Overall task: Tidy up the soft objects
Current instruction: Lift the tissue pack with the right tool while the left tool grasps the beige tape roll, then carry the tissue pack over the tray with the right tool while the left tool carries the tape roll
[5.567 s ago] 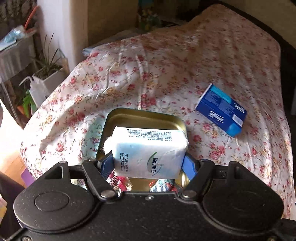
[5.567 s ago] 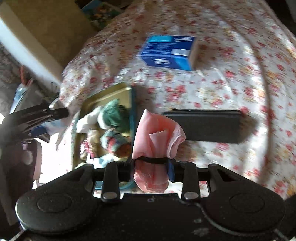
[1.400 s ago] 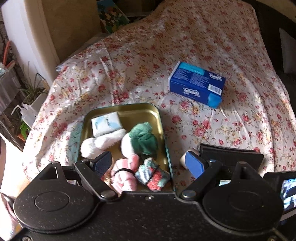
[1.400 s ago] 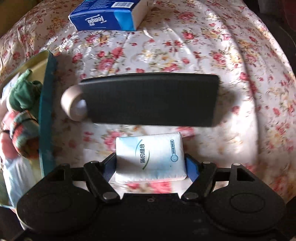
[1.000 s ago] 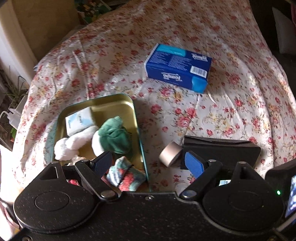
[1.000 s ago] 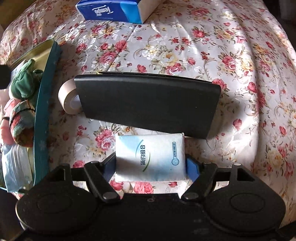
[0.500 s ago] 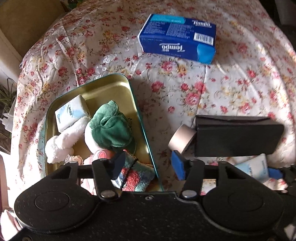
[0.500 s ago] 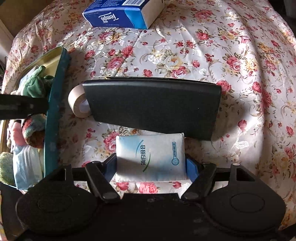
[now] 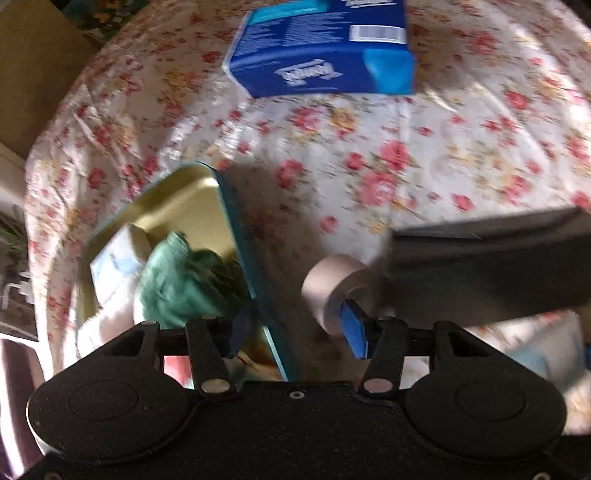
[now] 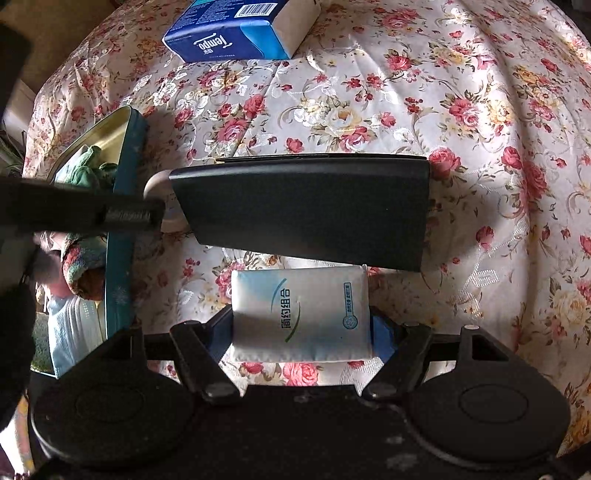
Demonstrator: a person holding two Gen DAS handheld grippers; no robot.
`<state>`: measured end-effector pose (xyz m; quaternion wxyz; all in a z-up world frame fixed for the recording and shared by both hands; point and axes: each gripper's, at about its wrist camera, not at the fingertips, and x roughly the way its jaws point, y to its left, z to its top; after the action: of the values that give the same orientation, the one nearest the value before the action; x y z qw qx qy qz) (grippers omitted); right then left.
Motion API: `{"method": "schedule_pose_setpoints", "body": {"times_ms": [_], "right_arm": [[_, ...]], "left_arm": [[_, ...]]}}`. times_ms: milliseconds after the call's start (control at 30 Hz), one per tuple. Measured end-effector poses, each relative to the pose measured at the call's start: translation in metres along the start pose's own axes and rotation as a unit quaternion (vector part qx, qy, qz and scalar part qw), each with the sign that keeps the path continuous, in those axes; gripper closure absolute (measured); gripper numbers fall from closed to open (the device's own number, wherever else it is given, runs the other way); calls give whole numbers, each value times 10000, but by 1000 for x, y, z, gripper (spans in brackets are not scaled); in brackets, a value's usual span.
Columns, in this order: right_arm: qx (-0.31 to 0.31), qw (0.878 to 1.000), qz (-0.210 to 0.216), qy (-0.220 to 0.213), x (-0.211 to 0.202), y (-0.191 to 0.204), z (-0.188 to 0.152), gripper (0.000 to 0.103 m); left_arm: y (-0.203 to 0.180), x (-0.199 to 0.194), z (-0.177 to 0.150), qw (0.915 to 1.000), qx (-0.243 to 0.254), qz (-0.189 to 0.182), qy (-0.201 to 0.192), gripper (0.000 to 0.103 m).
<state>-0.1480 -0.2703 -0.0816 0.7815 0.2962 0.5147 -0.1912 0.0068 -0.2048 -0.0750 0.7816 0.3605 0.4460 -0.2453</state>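
Left gripper (image 9: 299, 332) and right gripper (image 10: 301, 325) over the flowered bedspread (image 10: 369, 103). Compared with a second ago, the left gripper has dropped from a position over the open tin (image 9: 236, 221) to a lower one astride the tin's right-hand wall, and its jaws have just been closing from wide to a narrower gap — one pad inside the tin beside the green plush (image 9: 177, 277), the other at the open end of the tan tape roll (image 9: 332, 280) lying just outside. Whether that pad touches the roll cannot be told through the motion blur; nothing is seen clamped between the pads. Judged from this, the left side has finished with the tin's contents and is lining up on the tape roll, or on the tin wall itself. The right gripper has kept its place: its jaws stand partly open at the width of the white tissue pack (image 10: 299, 314), pads against the pack's two short sides, gripping it — the pack lies low over the bedspread, just in front of the black case (image 10: 306, 206) and well short of the tin. The pack is probably the next soft item due for the tin, while the blue tissue box (image 10: 236, 33) toward the bedspread's far edge remains untouched.
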Motion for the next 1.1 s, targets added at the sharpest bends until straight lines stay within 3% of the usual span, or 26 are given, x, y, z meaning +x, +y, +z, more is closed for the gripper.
{"method": "schedule_pose_setpoints", "body": {"times_ms": [200,433,633,733,867,1100], "right_arm": [[38,10000,61,-15,0,-2,0,30],[55,9999,85,-75,-4,-3,-1,30],[-18,9999,65,-123,-7,0,-3,30],[-65,9999,22,-149,-6,2,-3,30],[-13,9999,23,-154,-5,0,-2,30],[-69,9998,29,-196,-6,1,-3,30]], "left_arm": [[25,10,14,9975,-697,126,-42,51],[32,6,21,9922,-1106,-576,-11,51],[29,8,27,9893,-1367,-509,-30,54],[33,2,31,9838,-1611,-772,-131,57],[21,2,34,9869,-1388,-812,-101,57],[14,22,33,9857,-1387,-899,332,59]]}}
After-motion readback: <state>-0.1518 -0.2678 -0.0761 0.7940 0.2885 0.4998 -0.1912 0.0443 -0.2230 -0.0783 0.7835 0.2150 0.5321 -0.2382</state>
